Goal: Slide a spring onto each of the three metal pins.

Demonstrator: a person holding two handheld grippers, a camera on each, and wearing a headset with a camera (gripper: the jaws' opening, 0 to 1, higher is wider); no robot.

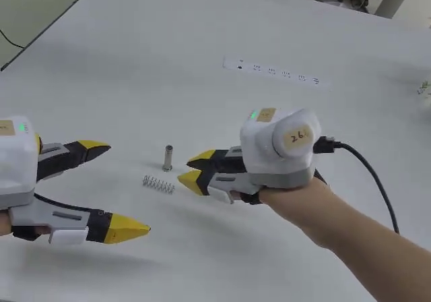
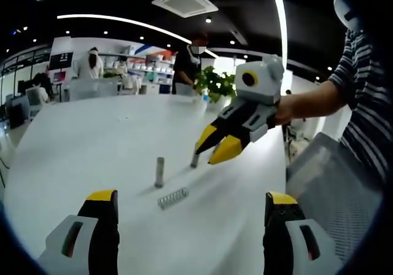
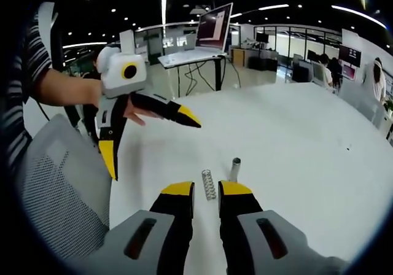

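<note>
My left gripper (image 1: 128,187) stands with jaws wide apart and nothing between them. My right gripper (image 1: 184,168) has its jaws at a narrow gap, also empty. One spring (image 1: 158,184) lies flat on the white table (image 1: 202,46), just ahead of the right gripper's tips and not touching them. One metal pin (image 1: 168,158) stands upright just beyond the spring, bare, apart from it. Both items sit between the two grippers. A white power strip (image 1: 276,71) lies farther back on the table
</note>
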